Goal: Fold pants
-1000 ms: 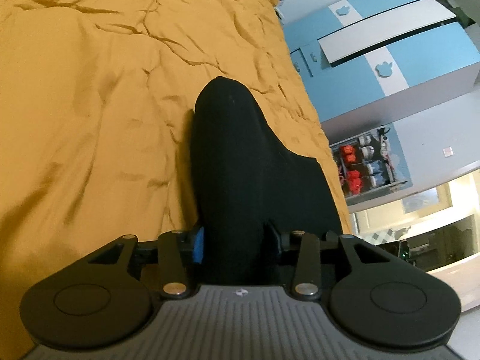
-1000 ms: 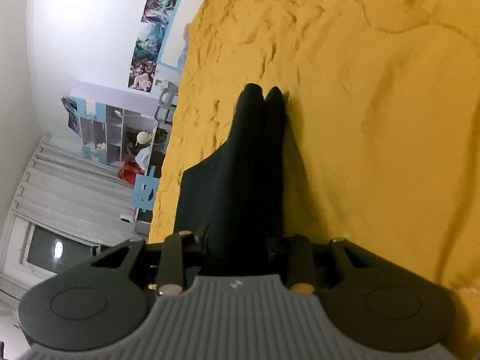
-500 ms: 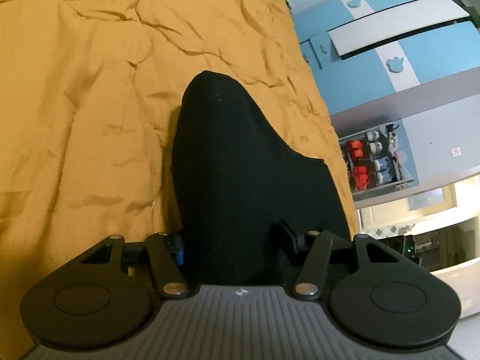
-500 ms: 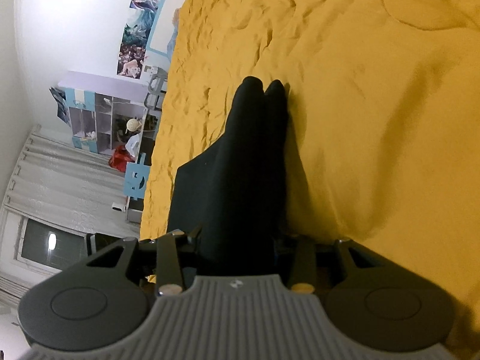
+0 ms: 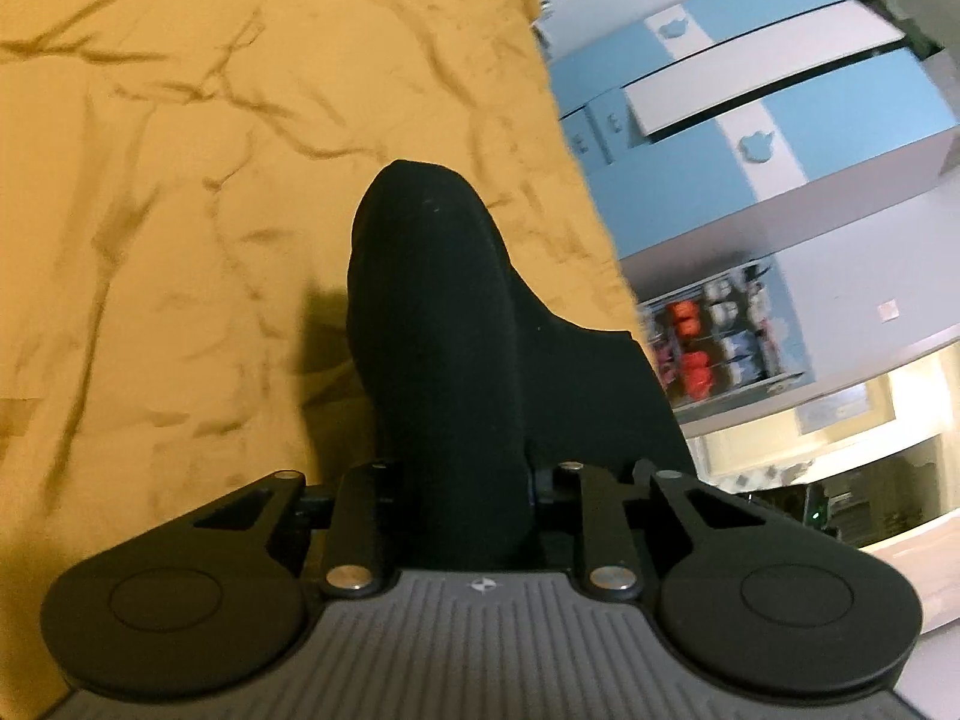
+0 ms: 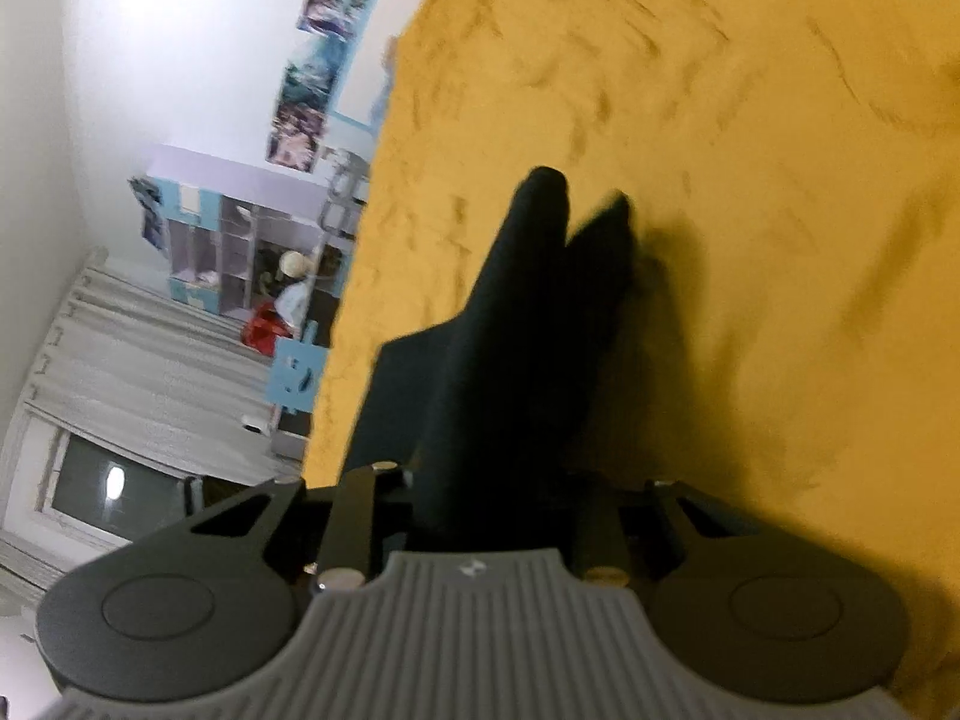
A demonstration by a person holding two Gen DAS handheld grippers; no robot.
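both tongs, left (image 5: 459, 480) and right (image 6: 489, 480), just narrowed, clamping the black pants (image 5: 444, 324)

Rumpled mustard-yellow bedspread (image 5: 210, 210), blue-and-white wardrobe (image 5: 780, 108) with cloud-shaped handles beside it, open shelf of red and white items (image 5: 714, 342), posters (image 6: 312, 60) on a white wall, lilac cubby shelving (image 6: 240, 240), grey pleated curtain (image 6: 120, 372), window (image 6: 102, 480) below

One pair of black pants (image 5: 444, 348) here, one yellow bedspread (image 5: 180, 210) under it. Two grippers: left (image 5: 462, 480), right (image 6: 486, 480). At ten o'clock, three posters (image 6: 312, 66) (blurred, mind you). One blue wardrobe (image 5: 750, 138) at two o'clock.
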